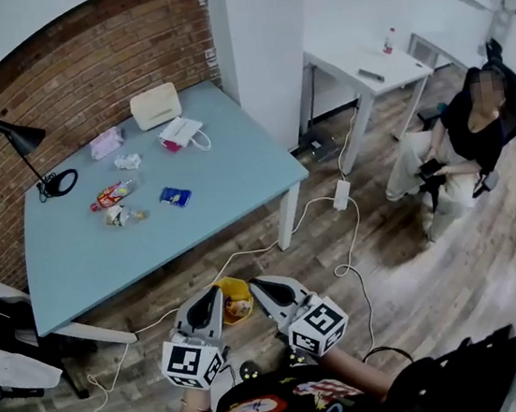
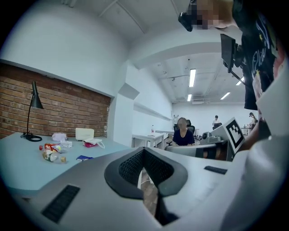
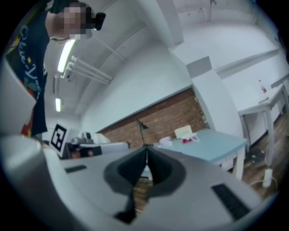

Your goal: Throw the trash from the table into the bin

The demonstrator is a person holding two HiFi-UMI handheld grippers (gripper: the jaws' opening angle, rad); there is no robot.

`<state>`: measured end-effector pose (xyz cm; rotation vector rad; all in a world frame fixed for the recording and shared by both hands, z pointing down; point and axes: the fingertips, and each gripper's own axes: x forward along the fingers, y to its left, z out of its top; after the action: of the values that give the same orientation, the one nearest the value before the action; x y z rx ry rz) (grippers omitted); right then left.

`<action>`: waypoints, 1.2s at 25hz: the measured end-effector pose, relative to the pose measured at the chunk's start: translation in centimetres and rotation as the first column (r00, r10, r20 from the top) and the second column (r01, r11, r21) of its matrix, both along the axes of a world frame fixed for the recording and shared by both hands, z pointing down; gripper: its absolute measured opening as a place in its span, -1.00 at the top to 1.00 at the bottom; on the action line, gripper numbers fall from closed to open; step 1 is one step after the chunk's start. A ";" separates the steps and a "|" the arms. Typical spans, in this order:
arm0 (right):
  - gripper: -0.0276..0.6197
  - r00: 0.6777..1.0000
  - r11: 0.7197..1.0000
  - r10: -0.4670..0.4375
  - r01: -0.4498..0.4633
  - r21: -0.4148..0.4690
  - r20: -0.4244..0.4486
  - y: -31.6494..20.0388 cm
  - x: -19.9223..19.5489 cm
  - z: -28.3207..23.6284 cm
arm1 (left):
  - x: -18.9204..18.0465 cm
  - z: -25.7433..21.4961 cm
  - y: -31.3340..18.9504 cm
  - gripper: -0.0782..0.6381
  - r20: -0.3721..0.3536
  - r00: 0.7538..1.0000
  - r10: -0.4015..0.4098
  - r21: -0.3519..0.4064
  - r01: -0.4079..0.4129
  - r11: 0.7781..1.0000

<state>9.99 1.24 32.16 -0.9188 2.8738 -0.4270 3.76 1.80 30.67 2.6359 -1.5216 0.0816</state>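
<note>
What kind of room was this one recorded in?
Probably an office or shared workspace: a light blue rectangular table carrying a black desk lamp stands against a red brick wall, with a white desk nearby and a seated person beyond it.

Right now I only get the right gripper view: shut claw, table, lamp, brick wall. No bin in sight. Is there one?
Observer: Yes. In the head view a yellow bin stands on the floor just off the table's near edge, between the tips of the left claw and the right claw.
Operator: Left claw carrying anything?
Observer: No. In its own view the jaws are shut with nothing between them.
Operator: Any trash I can't see?
Observer: A blue packet lies on the table, just right of a red snack wrapper.
</note>
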 end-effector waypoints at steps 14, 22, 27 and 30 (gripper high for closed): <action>0.89 0.998 0.998 -0.052 0.051 0.028 0.036 1.2 2.7 -1.4 | 3.6 0.7 1.2 0.76 0.011 1.000 0.000 -0.005 0.000 1.000; 0.89 0.996 0.998 -0.063 0.061 0.031 0.061 0.0 5.6 -1.3 | 7.0 0.8 0.3 0.76 0.043 0.999 -0.002 0.000 0.002 1.000; 0.89 0.995 0.997 -0.062 0.059 0.041 0.073 -0.7 7.4 -1.6 | 8.6 -0.1 -0.2 0.76 0.050 0.999 -0.006 0.023 0.005 1.000; 0.89 0.996 0.998 -0.058 0.055 0.038 0.072 -1.0 8.0 -1.5 | 8.4 -0.3 -0.4 0.76 0.058 0.998 -0.025 0.027 0.023 0.999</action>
<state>17.97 0.21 30.68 -0.8011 2.8372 -0.4038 12.20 1.35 30.40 2.6569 -1.5828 0.1391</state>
